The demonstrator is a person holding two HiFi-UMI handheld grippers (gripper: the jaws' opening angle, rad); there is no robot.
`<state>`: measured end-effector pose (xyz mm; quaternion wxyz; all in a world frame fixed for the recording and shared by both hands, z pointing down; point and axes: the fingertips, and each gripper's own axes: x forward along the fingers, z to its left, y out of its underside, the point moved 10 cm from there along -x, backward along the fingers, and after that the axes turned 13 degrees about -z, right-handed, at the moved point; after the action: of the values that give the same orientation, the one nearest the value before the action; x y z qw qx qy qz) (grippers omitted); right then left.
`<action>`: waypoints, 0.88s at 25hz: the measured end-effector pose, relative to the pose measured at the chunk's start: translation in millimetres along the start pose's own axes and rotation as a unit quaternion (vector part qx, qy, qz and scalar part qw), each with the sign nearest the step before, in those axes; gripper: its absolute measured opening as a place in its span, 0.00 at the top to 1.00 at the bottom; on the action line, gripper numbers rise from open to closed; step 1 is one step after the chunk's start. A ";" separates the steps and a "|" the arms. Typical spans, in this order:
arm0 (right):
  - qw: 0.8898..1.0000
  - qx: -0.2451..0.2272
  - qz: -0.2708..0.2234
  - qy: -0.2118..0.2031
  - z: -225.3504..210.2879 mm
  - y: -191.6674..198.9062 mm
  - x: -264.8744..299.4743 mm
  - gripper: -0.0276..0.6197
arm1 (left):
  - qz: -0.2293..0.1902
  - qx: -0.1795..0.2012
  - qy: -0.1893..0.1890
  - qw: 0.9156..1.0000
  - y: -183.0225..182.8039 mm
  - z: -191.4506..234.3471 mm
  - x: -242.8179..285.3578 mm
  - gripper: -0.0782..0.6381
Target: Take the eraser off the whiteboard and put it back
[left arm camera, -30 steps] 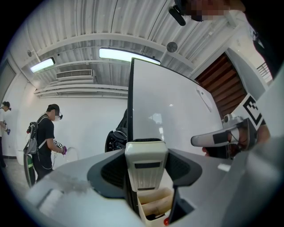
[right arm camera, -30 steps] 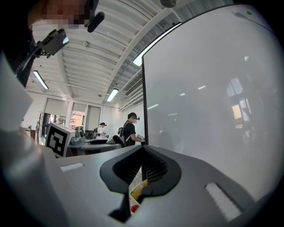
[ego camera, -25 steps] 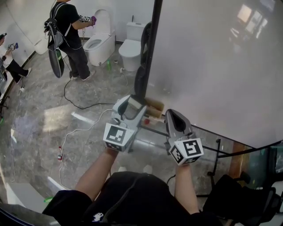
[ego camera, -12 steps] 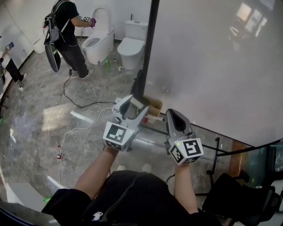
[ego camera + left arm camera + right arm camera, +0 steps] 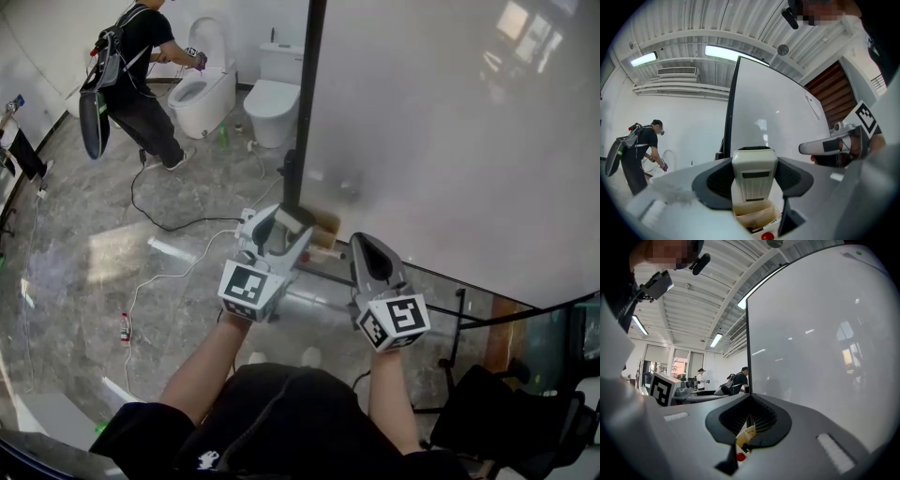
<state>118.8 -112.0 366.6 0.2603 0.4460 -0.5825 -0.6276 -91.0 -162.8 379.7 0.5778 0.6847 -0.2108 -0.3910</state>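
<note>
The whiteboard [image 5: 450,141] stands upright at the right, with a black frame edge [image 5: 305,103] on its left side. My left gripper [image 5: 278,221] points level toward the board's lower left corner and is shut on the white eraser [image 5: 286,218]. In the left gripper view the eraser [image 5: 754,171] stands upright between the dark pads [image 5: 715,185], with the board [image 5: 778,117] behind it. My right gripper [image 5: 364,246] hangs beside it, jaws together and empty. In the right gripper view the right gripper [image 5: 749,420] faces along the board [image 5: 825,333].
A small open box [image 5: 325,228] with markers sits on the ledge below the board, under the grippers. Two toilets [image 5: 202,94] and a person [image 5: 141,75] are at the far left. A cable [image 5: 159,220] and a small bottle [image 5: 125,326] lie on the floor. A black chair [image 5: 506,422] is bottom right.
Both grippers keep their place, the left still holding the eraser. The person in the background has leaned further toward the toilet.
</note>
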 end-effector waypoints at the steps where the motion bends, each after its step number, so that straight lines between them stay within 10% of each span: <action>1: 1.000 0.001 0.000 0.001 -1.2 0.3 -0.3 0.95 | 0.002 0.001 0.000 1.000 1.4 -0.1 1.2 0.51; 22: 0.999 0.012 0.019 0.028 -38.6 6.6 -11.1 0.95 | 0.063 0.023 -0.044 0.997 51.5 -0.4 33.9 0.51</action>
<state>156.1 -123.0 378.8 0.2829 0.4556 -0.5907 -0.6029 -61.7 -200.1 419.1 0.5753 0.6652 -0.2883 -0.3786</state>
